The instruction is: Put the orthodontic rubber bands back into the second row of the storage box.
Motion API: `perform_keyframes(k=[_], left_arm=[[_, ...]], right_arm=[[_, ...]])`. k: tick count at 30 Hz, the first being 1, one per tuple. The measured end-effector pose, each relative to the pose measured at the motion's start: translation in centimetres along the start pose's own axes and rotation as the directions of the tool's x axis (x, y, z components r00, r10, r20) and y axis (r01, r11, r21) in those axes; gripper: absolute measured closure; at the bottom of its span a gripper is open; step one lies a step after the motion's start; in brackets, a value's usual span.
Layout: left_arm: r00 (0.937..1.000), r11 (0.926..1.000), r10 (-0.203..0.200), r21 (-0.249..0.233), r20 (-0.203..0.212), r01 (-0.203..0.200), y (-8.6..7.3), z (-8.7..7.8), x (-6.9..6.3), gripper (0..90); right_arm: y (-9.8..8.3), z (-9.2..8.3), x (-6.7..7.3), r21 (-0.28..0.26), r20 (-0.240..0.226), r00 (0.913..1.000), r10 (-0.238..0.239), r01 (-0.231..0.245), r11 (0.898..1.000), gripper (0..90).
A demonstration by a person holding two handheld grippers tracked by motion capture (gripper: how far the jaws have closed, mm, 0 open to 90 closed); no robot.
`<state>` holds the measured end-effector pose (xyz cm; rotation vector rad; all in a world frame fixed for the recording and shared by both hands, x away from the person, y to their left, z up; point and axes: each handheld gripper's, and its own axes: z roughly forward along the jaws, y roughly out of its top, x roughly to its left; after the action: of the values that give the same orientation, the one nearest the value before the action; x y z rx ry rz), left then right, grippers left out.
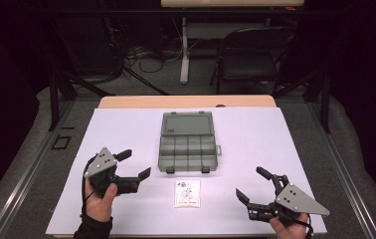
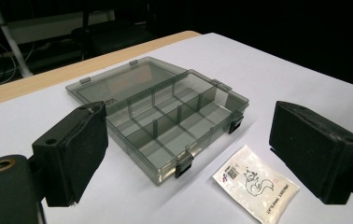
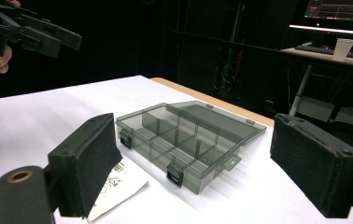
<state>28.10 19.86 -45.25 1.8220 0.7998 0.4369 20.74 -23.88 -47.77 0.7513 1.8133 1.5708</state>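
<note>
A smoky grey compartment box [image 1: 188,149] lies open in the middle of the white table cover [image 1: 265,139], its lid [image 1: 187,124] flat behind it and its compartments empty. A small white packet [image 1: 187,193] with a printed drawing lies just in front of the box. My left gripper [image 1: 136,163] is held open at the left of the box, and my right gripper [image 1: 249,182] is open at the front right. In the left gripper view the box [image 2: 174,121] and packet [image 2: 256,182] lie beyond the open gripper [image 2: 191,144]. In the right gripper view the box [image 3: 184,137] lies ahead of the open gripper [image 3: 193,168], with the packet [image 3: 118,186] partly behind its left jaw.
The wooden table edge [image 1: 186,102] shows behind the white cover. A folding chair [image 1: 250,55], a desk leg [image 1: 184,50] and floor cables stand beyond the table. In the right gripper view, the left gripper [image 3: 30,32] is at the top left and a white cup [image 3: 343,49] is on a far desk.
</note>
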Motion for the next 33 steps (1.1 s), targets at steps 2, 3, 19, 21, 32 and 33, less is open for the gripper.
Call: perform_keyframes(k=[2,3,19,21,32,33], left_arm=[[1.0,0.9999,-0.006,0.009,0.002,0.006,0.2,0.3,0.1,11.8],[1.0,0.9999,-0.006,0.014,0.005,0.006,0.4,0.5,0.2,11.8],[0.9992,0.9969,-0.015,0.078,0.036,0.012,1.5,3.3,0.6,4.1],[0.9991,0.9945,-0.017,0.104,0.039,0.013,1.5,3.7,0.6,1.8],[0.9983,0.9851,-0.036,0.17,0.045,0.027,1.5,5.3,0.9,0.5],[0.9985,0.9838,-0.034,0.177,0.042,0.026,1.5,5.5,0.9,0.5]], right_arm=[[0.0,0.0,0.0,0.004,-0.001,1.0,0.0,0.0,1.0,14.2],[0.0,0.0,0.0,0.006,0.0,1.0,0.002,-0.002,1.0,14.2],[-0.1,0.0,-0.2,0.009,-0.004,0.9999,0.011,-0.011,1.0,14.2],[-0.1,0.0,-0.2,0.013,-0.004,0.9999,0.012,-0.012,1.0,14.2],[-0.2,0.0,-0.2,0.019,-0.001,0.9998,0.018,-0.017,1.0,14.2],[-0.2,0.0,-0.2,0.019,-0.001,0.9998,0.017,-0.017,1.0,14.2]])
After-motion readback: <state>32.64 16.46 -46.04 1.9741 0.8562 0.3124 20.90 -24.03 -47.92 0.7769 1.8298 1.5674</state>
